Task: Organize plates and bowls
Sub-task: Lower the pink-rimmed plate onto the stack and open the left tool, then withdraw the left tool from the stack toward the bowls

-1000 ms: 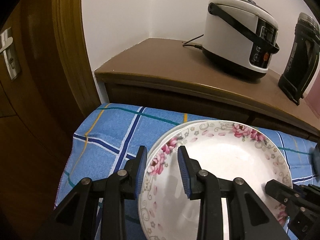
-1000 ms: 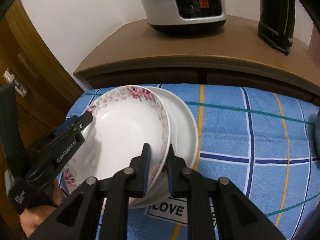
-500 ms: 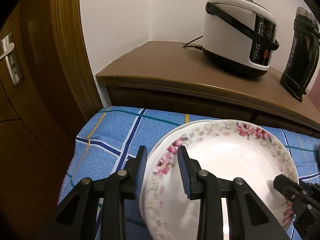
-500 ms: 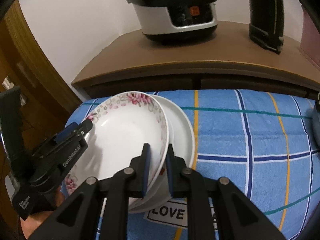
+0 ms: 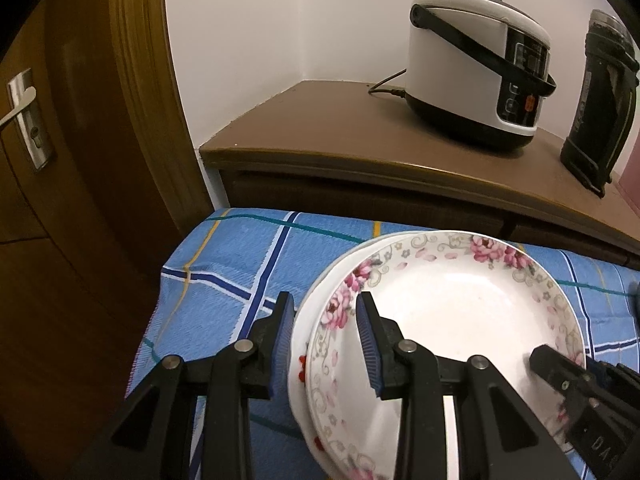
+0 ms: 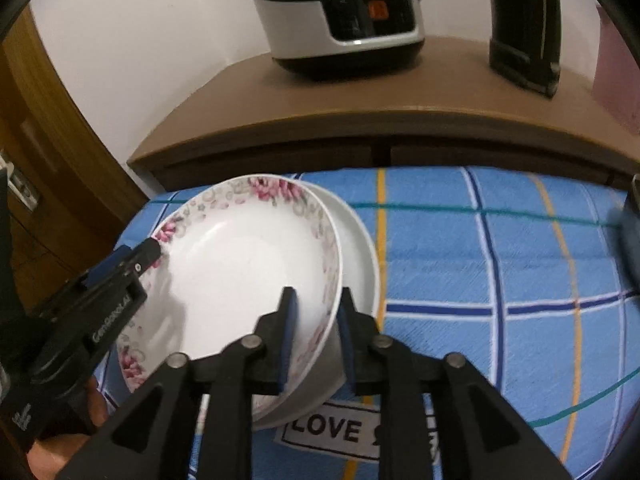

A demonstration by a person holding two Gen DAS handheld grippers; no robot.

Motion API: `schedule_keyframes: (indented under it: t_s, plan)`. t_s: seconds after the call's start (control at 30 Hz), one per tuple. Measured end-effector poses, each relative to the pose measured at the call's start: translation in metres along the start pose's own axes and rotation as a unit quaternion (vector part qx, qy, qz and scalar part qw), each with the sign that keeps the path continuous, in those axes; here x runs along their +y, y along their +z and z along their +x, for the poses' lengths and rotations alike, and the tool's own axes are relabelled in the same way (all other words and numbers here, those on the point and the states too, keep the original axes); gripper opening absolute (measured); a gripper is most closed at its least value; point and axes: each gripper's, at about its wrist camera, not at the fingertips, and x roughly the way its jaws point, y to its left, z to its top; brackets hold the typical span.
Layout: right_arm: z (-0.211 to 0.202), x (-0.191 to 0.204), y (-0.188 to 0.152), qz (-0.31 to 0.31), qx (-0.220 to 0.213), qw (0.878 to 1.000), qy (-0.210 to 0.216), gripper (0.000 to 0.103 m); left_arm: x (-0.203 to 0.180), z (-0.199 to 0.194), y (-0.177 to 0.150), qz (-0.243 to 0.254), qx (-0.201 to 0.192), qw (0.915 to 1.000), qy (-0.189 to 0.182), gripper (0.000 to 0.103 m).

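Observation:
A floral-rimmed white bowl (image 5: 460, 308) sits in a stack on plain white plates (image 6: 360, 248) on the blue checked cloth (image 5: 240, 264). My left gripper (image 5: 324, 340) straddles the stack's left rim, one finger outside the plates, one inside the bowl, jaws well apart. My right gripper (image 6: 316, 332) is shut on the floral bowl (image 6: 248, 256) at its near right rim, tilting it up off the plates. Each gripper shows in the other's view.
A brown wooden cabinet (image 5: 340, 136) stands behind the cloth, carrying a white rice cooker (image 5: 476, 68) and a black appliance (image 5: 600, 100). A wooden door with a metal handle (image 5: 24, 116) is at the left. A "LOVE" label (image 6: 332, 428) lies on the cloth.
Both cameras have risen and pulled back slightly. The right gripper has lifted the floral bowl's rim higher off the plain plates. The left gripper's jaws stay apart.

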Motion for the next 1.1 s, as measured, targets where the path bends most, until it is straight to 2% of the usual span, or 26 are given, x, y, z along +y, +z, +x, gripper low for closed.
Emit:
schedule_keyframes:
  t_s: [0.03, 0.13, 0.2, 0.27, 0.43, 0.67, 0.9, 1.1]
  plan:
    - [-0.001, -0.002, 0.0, 0.004, -0.001, 1.0, 0.003, 0.024, 0.001, -0.002, -0.001, -0.001, -0.001, 1.0, 0.003, 0.04]
    - [-0.014, -0.003, -0.002, 0.009, -0.025, 1.0, 0.008, 0.027, 0.003, -0.008, -0.003, -0.003, -0.01, 0.9999, 0.013, 0.054]
    - [-0.024, -0.001, -0.003, 0.005, -0.039, 0.999, 0.006, 0.043, 0.003, -0.013, -0.004, 0.0, -0.016, 0.9996, 0.022, 0.062]
    - [-0.034, 0.002, -0.004, 0.002, -0.053, 0.999, 0.001, 0.049, 0.003, -0.017, -0.005, 0.002, -0.022, 0.9994, 0.026, 0.063]
    - [-0.046, 0.003, -0.006, 0.014, -0.068, 0.998, 0.003, 0.053, 0.005, -0.022, -0.008, -0.004, -0.019, 0.9995, 0.026, 0.064]
    - [-0.054, 0.002, -0.016, 0.056, -0.082, 0.995, -0.001, 0.073, 0.005, -0.034, -0.015, 0.002, -0.022, 0.9993, 0.03, 0.064]
    - [-0.082, 0.002, -0.029, 0.075, -0.111, 0.991, 0.009, 0.074, 0.007, -0.064, -0.026, 0.003, -0.046, 0.9985, 0.03, 0.065]
    - [-0.112, -0.001, -0.044, 0.071, -0.129, 0.989, 0.009, 0.078, -0.012, -0.092, -0.037, 0.017, -0.063, 0.9978, 0.007, 0.065]
